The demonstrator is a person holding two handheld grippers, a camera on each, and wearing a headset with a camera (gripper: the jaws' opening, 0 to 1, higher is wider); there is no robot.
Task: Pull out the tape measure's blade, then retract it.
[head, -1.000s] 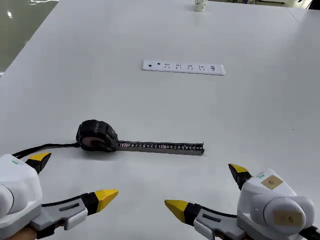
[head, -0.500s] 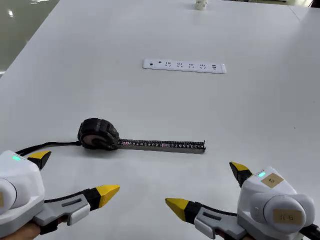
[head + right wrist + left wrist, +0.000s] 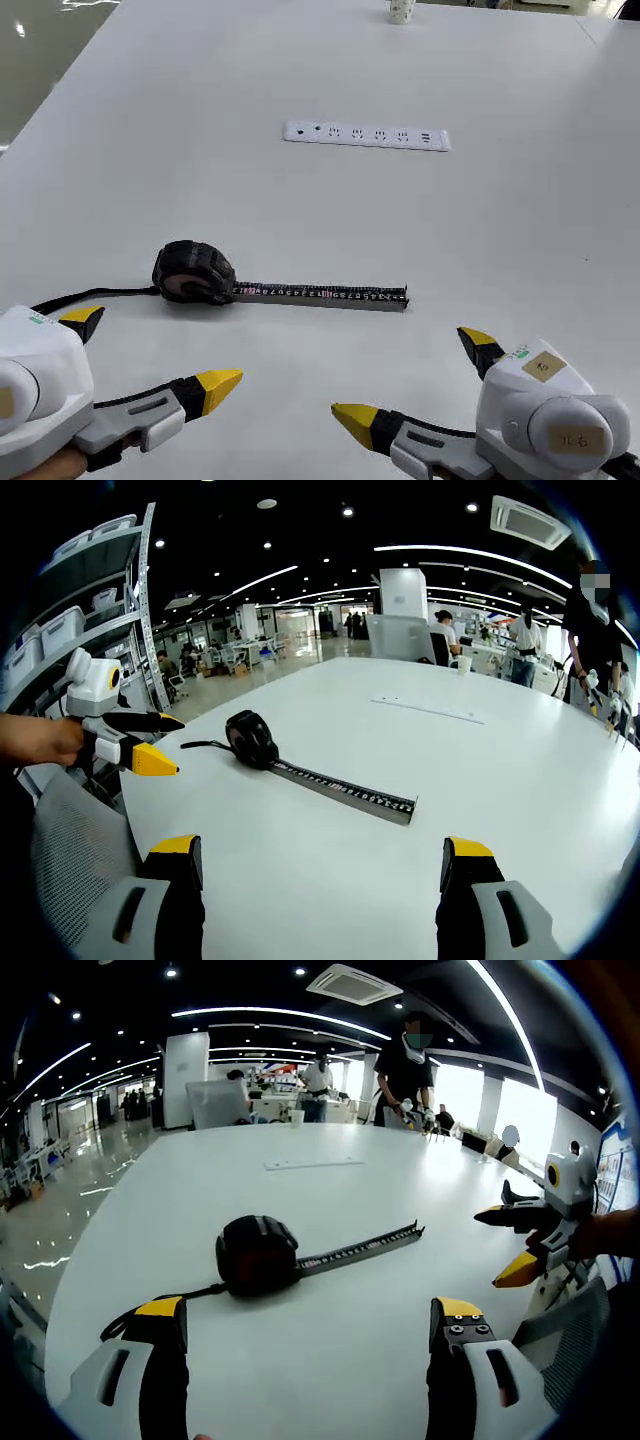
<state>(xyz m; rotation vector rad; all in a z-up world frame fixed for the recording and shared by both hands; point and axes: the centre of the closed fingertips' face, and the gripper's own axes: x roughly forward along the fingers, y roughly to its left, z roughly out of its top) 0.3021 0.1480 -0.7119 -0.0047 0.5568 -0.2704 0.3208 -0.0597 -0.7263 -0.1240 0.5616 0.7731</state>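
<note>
Black tape measure [image 3: 193, 272], blade [image 3: 320, 294] out; left gripper [image 3: 153, 349], right gripper [image 3: 411, 375] jaws apart; possibly a cup [image 3: 401, 10] beyond.

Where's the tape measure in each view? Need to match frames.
Head view: tape measure left of centre, blade running right.
Left gripper view: tape measure centre-left, blade running up-right.
Right gripper view: tape measure left of centre, blade running down-right.
Shared landmark: power strip beyond it, in all three.
</note>
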